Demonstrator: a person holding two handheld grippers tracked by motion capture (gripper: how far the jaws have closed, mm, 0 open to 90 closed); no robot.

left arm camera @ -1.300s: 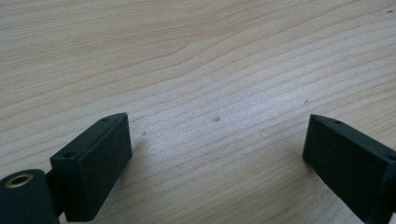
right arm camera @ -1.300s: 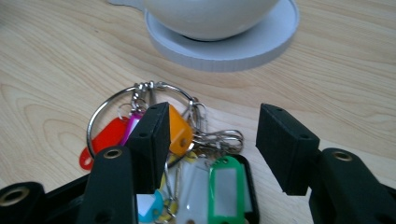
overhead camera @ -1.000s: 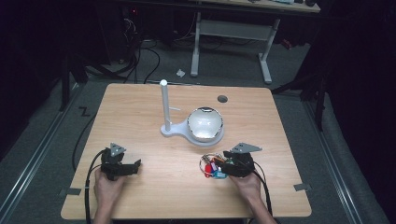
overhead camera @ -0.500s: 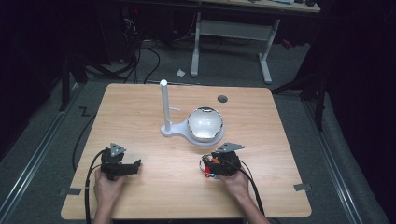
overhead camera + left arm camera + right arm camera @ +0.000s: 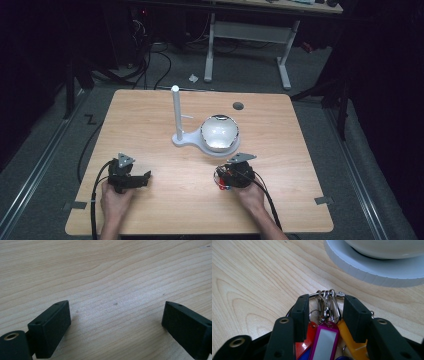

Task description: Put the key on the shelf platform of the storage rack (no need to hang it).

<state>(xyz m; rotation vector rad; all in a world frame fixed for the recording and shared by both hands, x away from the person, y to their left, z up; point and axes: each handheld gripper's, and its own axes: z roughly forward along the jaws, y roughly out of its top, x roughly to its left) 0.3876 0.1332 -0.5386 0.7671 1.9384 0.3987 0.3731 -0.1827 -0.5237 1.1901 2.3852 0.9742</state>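
Right gripper view puts the bunch of key tags (image 5: 325,338) squarely between my right claw's (image 5: 325,315) jaws: a purple tag in the middle, red to one side, orange to the other, all hung from metal clips on a ring (image 5: 327,295) near the jaw tips. The jaws have just been closing around the bunch, and they flank it closely, but I cannot tell whether the pads press on it yet. In the high view the bunch lies on the table (image 5: 165,200) under the right claw (image 5: 231,176), just in front of the white stand's round base (image 5: 212,149) that carries the bowl (image 5: 220,132).

My worry is the grip itself. The tags are loose and stacked, so a squeeze could catch the plastic tags alone and let the ring swing or slide out on lifting. The stand's base is near, too; a forward nudge while closing might bump it and rock the bowl.

My left claw (image 5: 116,322) rests released, jaws wide over bare wood, well apart from all of this.
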